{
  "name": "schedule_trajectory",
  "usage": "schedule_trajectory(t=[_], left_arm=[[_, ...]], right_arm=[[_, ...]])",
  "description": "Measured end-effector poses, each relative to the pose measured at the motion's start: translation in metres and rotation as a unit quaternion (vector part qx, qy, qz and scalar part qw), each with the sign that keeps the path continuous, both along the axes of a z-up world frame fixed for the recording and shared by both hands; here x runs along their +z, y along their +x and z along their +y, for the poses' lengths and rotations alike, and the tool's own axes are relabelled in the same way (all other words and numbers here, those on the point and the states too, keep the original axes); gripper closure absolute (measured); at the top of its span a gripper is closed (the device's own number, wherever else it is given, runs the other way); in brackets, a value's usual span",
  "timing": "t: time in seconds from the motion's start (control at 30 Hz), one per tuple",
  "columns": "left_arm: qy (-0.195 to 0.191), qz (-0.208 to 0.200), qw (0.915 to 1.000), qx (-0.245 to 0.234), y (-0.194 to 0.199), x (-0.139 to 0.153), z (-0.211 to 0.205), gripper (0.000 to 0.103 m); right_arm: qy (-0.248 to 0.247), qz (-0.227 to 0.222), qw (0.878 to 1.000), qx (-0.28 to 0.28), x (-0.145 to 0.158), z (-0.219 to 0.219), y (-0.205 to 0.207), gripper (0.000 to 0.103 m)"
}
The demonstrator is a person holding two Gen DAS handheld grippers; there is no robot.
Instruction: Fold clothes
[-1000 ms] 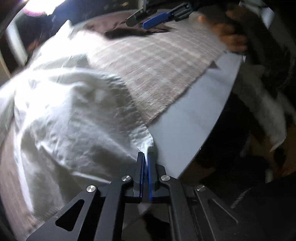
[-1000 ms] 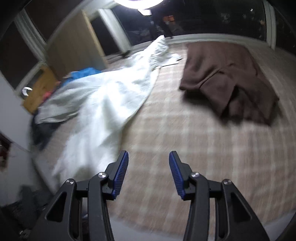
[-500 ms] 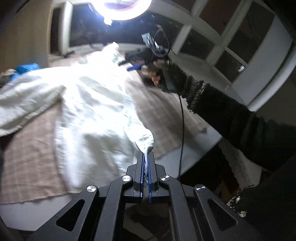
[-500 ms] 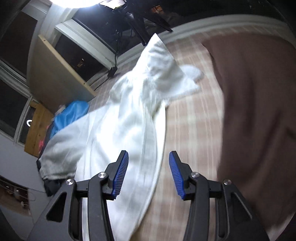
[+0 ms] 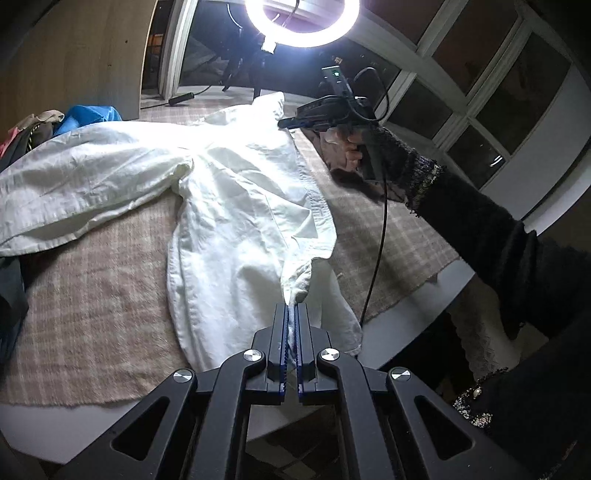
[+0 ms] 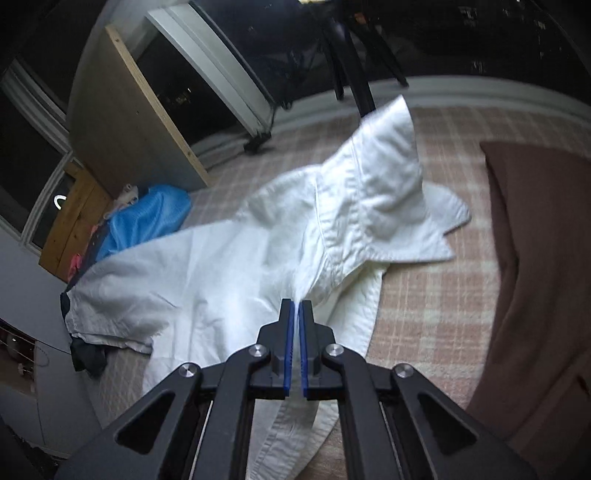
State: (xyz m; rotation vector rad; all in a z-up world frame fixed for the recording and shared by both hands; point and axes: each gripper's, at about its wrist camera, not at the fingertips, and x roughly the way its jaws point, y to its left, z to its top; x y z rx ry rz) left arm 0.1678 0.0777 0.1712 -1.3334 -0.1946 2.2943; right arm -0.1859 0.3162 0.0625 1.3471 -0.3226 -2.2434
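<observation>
Our left gripper is squeezed tight on a bunched corner of the white shirt, lifting it a little. Our right gripper is pinched together too, with its tips at a fold of the shirt near the collar; we think it has hold of the cloth. The shirt lies spread out and wrinkly, one sleeve stretched to the side. It rests on a checked blanket over a grey table. A brown cloth lies beside it. A ring light shines above.
</observation>
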Motion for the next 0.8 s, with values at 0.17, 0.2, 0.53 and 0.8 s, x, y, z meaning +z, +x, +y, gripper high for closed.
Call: schedule_trajectory(t=[0.17, 0.2, 0.53, 0.8], left_arm=[[0.004, 0.016, 0.9998, 0.012, -0.007, 0.006, -0.047, 0.1], [0.004, 0.02, 0.9996, 0.019, -0.008, 0.008, -0.061, 0.1], [-0.014, 0.024, 0.993, 0.114, -0.027, -0.009, -0.221, 0.1], [-0.047, -0.017, 0.9954, 0.081, -0.068, -0.073, -0.251, 0.1]], right_arm=[[-0.01, 0.033, 0.999, -0.022, 0.04, -0.017, 0.001, 0.101], [-0.012, 0.041, 0.999, -0.025, 0.048, -0.022, 0.001, 0.101], [0.052, 0.078, 0.995, 0.023, 0.097, -0.184, -0.04, 0.101], [0.111, 0.034, 0.987, 0.112, 0.092, -0.245, -0.026, 0.087]])
